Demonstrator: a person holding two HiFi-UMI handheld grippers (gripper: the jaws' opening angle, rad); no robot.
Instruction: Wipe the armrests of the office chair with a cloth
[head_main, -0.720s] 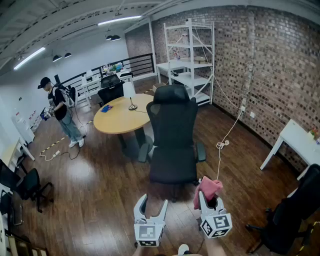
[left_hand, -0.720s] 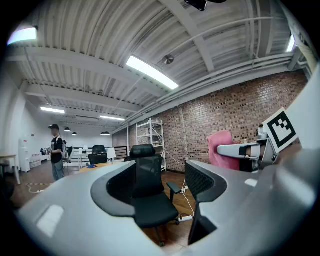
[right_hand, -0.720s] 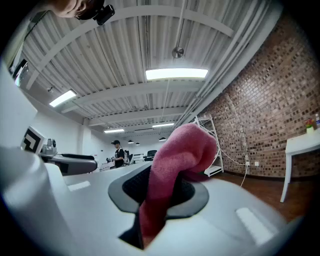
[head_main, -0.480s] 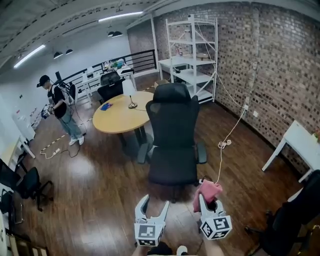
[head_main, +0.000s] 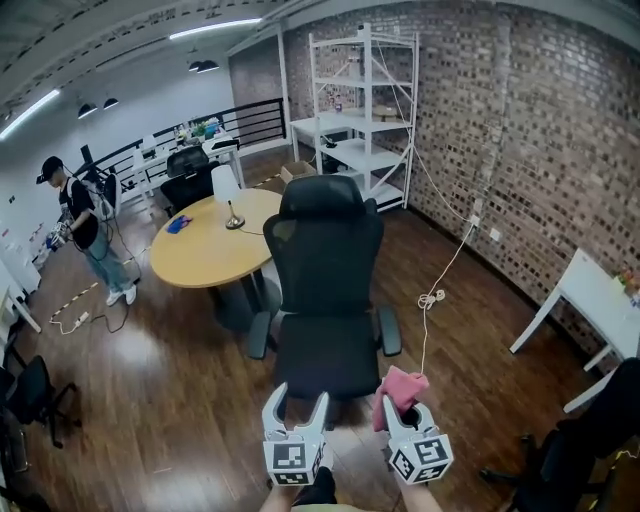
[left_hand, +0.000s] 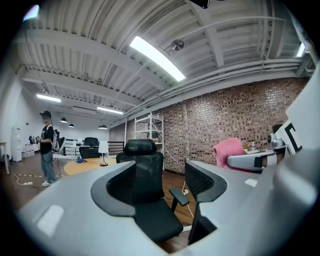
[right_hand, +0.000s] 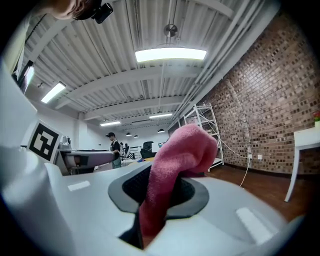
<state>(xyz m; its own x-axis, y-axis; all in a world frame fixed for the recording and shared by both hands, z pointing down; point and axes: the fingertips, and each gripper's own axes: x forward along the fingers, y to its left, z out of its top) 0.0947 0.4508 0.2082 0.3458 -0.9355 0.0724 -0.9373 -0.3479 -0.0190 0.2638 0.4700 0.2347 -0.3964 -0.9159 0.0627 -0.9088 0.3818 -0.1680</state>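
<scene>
A black office chair (head_main: 325, 290) faces me in the head view, its back toward a round table. Its left armrest (head_main: 259, 334) and right armrest (head_main: 388, 330) both show. My left gripper (head_main: 296, 408) is held level just short of the seat, its jaws open and empty. In the left gripper view the chair (left_hand: 145, 195) and one armrest (left_hand: 178, 196) show between the jaws. My right gripper (head_main: 396, 412) is shut on a pink cloth (head_main: 399, 393), right of the seat. The pink cloth (right_hand: 172, 172) bulges up out of the jaws in the right gripper view.
A round wooden table (head_main: 205, 238) with a lamp (head_main: 229, 195) stands behind the chair. A white shelf rack (head_main: 350, 120) stands against the brick wall. A cable (head_main: 433, 300) hangs down to the floor at the right. A person (head_main: 85, 230) stands far left. Another black chair (head_main: 590, 440) is at lower right.
The view has shifted so the chair sits lower and nearer to both grippers. The right gripper still holds the pink cloth; the left stays open.
</scene>
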